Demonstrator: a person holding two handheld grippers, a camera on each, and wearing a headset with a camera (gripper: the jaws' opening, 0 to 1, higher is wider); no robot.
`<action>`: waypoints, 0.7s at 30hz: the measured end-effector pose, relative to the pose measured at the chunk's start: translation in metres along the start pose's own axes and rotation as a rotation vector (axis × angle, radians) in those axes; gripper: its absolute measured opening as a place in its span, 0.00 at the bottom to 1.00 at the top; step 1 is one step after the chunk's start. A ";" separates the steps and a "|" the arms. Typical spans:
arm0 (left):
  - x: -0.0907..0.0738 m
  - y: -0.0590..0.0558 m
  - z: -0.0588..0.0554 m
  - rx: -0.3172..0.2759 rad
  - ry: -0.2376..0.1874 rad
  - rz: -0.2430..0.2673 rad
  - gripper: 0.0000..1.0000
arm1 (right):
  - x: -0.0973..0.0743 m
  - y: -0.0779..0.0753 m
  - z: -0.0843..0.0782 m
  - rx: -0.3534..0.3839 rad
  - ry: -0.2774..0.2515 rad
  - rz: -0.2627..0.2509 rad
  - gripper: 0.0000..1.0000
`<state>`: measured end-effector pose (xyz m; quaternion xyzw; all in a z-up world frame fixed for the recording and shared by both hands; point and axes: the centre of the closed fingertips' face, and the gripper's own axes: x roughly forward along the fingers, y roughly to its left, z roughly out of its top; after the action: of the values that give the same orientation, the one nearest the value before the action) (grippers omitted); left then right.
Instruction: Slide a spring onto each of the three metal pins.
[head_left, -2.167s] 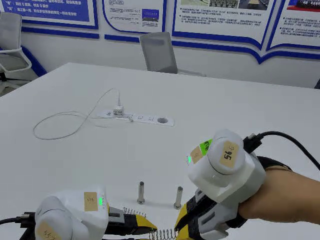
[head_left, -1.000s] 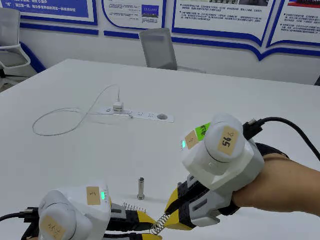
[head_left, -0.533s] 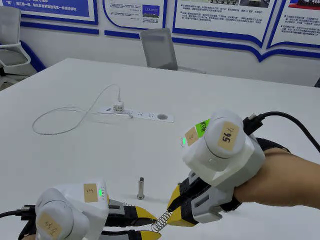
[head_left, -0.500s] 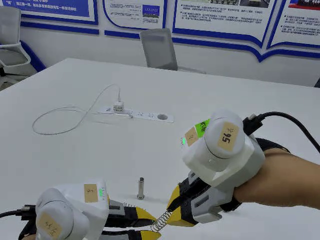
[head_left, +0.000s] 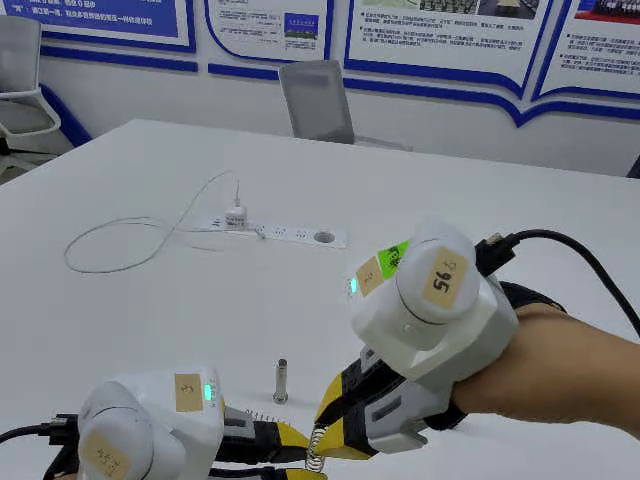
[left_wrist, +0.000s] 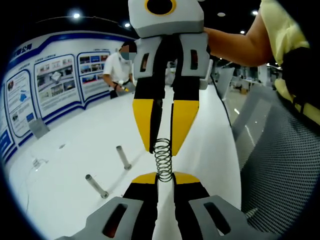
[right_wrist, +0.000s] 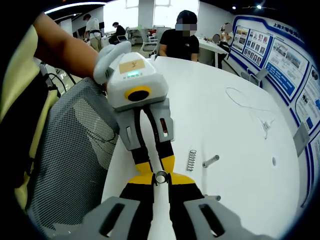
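Spring (left_wrist: 163, 159) is held off the tabletop (head_left: 450, 200), strung between the two grippers, which meet tip to tip. The left gripper (left_wrist: 165, 176) fingers pinch its near end and the right gripper (left_wrist: 162, 147) fingers pinch its far end. Its long axis runs in line with both grippers, and the right gripper view looks straight down the open coil. Head view: the spring tilts steeply, upper end at the right fingers. Two pins (left_wrist: 122, 156) stand upright on the tabletop, off to the side of the grippers and apart from them. A second spring (right_wrist: 191, 160) lies flat just beside one pin. Power strip (head_left: 290, 235) is well away.
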<state>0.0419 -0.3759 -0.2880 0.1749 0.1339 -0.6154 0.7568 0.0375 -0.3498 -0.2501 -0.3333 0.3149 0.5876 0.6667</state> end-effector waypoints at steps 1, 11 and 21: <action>0.000 0.000 0.000 0.001 0.001 0.000 0.11 | 0.000 0.000 0.000 -0.003 0.002 -0.001 0.11; -0.003 0.004 0.001 -0.008 -0.006 0.018 0.14 | -0.003 -0.003 -0.006 -0.005 0.016 -0.008 0.11; -0.017 0.016 -0.002 -0.041 -0.023 0.066 0.19 | -0.017 -0.017 -0.012 0.018 0.015 -0.046 0.11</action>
<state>0.0544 -0.3576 -0.2810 0.1568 0.1319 -0.5893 0.7815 0.0525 -0.3705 -0.2422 -0.3387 0.3175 0.5667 0.6807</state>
